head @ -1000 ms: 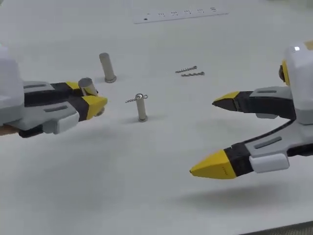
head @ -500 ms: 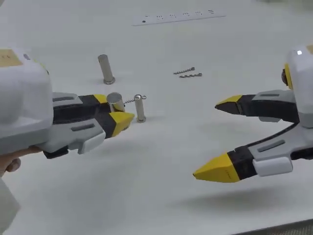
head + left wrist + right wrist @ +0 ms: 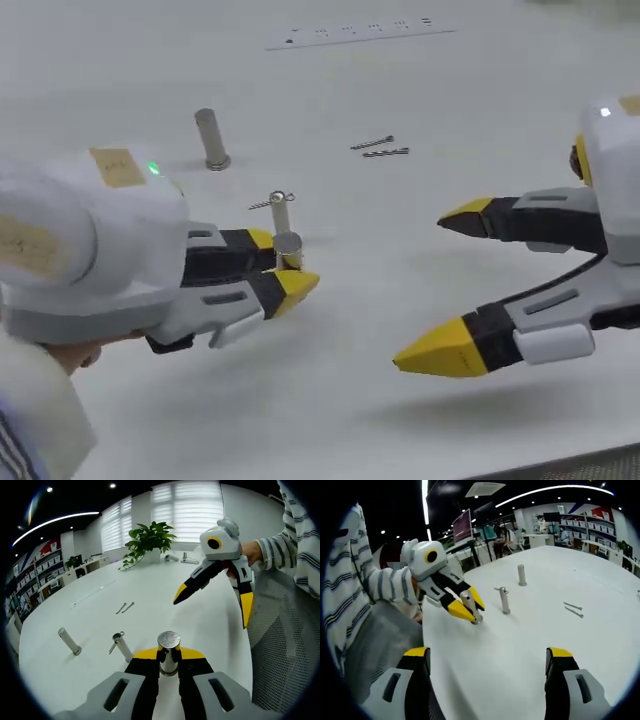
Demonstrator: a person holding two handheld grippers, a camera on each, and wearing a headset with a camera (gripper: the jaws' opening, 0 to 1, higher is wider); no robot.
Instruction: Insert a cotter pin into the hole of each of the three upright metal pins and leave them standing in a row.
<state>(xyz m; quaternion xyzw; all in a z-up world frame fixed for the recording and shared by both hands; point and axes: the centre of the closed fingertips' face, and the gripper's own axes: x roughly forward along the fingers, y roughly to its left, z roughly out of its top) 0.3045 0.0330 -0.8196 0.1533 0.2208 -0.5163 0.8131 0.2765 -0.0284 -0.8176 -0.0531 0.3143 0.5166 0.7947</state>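
Metal pin [image 3: 287, 243] stands upright, pinched in the left gripper [image 3: 288, 263]; the two loose cotter pins [image 3: 378, 148] lie flat beyond, nearer the right gripper [image 3: 425, 288], whose jaws are spread wide.

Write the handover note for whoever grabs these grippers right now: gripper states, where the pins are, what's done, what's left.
Left gripper: shut on the held pin, upright, close beside the cottered pin.
Right gripper: jaws open, holding nothing, hovering over the table on the right.
Far pin: stands alone at the back left, with no cotter showing in it.
Loose cotter pins: two, lying side by side beyond the cottered pin.
Done: one pin of three has its cotter.
Left: set the held pin down, fit cotters into it and the far pin, and line all three up.
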